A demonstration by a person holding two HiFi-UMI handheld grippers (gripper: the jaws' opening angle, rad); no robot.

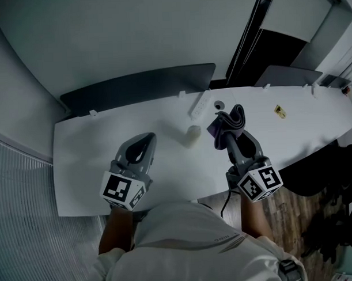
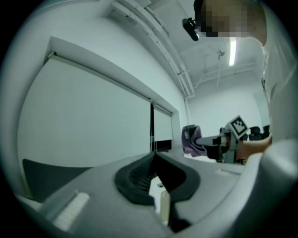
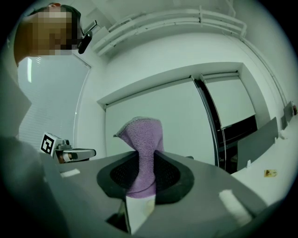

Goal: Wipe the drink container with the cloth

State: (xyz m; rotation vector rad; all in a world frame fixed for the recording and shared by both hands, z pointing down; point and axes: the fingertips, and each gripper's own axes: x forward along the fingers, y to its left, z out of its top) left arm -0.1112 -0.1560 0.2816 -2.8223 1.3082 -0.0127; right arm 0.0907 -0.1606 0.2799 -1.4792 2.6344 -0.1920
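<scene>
A small pale drink container [image 1: 193, 136] stands on the white table [image 1: 85, 169], between my two grippers and apart from both. The left gripper [image 1: 147, 138] is level to the container's left, and its jaws [image 2: 152, 159] are shut with nothing between them. To the container's right, the right gripper [image 1: 224, 132] is shut on a purple cloth [image 1: 231, 118]. In the right gripper view the cloth [image 3: 142, 144] sticks up out of the closed jaws [image 3: 144, 160]. The left gripper view shows the cloth [image 2: 190, 139] in the distance.
A white power strip [image 1: 199, 104] and a small round fitting [image 1: 220, 104] lie at the table's far edge. A little yellow item [image 1: 280, 111] sits at the far right. Dark panels [image 1: 139, 86] stand behind the table. Wooden floor [image 1: 282, 214] shows at the right.
</scene>
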